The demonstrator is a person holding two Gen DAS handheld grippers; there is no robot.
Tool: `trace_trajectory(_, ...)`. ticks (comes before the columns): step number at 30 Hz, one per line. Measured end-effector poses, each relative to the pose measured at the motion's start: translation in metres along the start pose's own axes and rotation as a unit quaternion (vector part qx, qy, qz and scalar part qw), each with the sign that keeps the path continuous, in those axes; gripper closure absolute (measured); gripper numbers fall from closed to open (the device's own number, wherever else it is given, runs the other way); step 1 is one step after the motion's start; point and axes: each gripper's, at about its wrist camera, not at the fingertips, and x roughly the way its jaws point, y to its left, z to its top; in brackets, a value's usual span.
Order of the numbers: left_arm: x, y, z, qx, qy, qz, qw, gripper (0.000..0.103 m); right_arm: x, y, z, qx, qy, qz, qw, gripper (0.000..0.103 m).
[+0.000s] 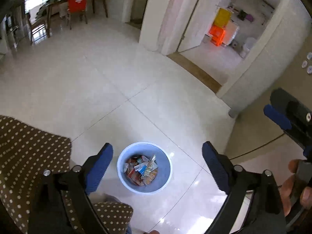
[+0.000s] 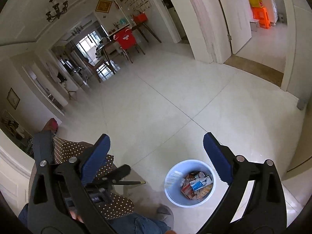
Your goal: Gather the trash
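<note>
A pale blue round bin stands on the white tiled floor, holding several crumpled wrappers and small cartons. My left gripper is open and empty, held high above the bin. The bin also shows in the right wrist view, low and right of centre, with the same trash inside and a blurred pale piece at its left rim. My right gripper is open and empty above the floor, left of the bin. The right gripper's blue finger shows at the left view's right edge.
The person's brown dotted sleeve and jeans fill the lower left. A table with a red-covered chair stands far back. An open white door leads to a room with orange stools. A wall corner rises on the right.
</note>
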Motion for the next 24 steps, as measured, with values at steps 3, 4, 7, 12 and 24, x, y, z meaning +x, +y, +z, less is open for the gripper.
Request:
trace_trajectory(3,-0.014,0.009,-0.001,-0.015,-0.013,0.018,0.9996,0.01,-0.003,0.001,-0.002,0.005,-0.001,-0.003,1.0,0.009)
trace_trajectory(4,-0.02,0.01,-0.003,-0.017,-0.017,0.022,0.9995,0.01,-0.004,0.003,-0.002,0.006,-0.001,-0.005,1.0,0.008)
trace_trajectory(7,-0.042,0.008,-0.007,-0.006,-0.032,0.032,0.9989,0.01,-0.007,0.013,-0.002,0.0,0.002,-0.012,1.0,0.006)
trace_trajectory(12,-0.09,-0.003,-0.014,0.03,-0.07,0.069,0.9946,0.01,-0.015,0.033,0.0,-0.009,-0.002,-0.022,1.0,0.006)
trace_trajectory(24,-0.23,0.007,-0.049,0.024,-0.199,0.139,0.9698,0.007,-0.063,0.134,0.005,-0.089,-0.044,-0.011,0.995,0.006)
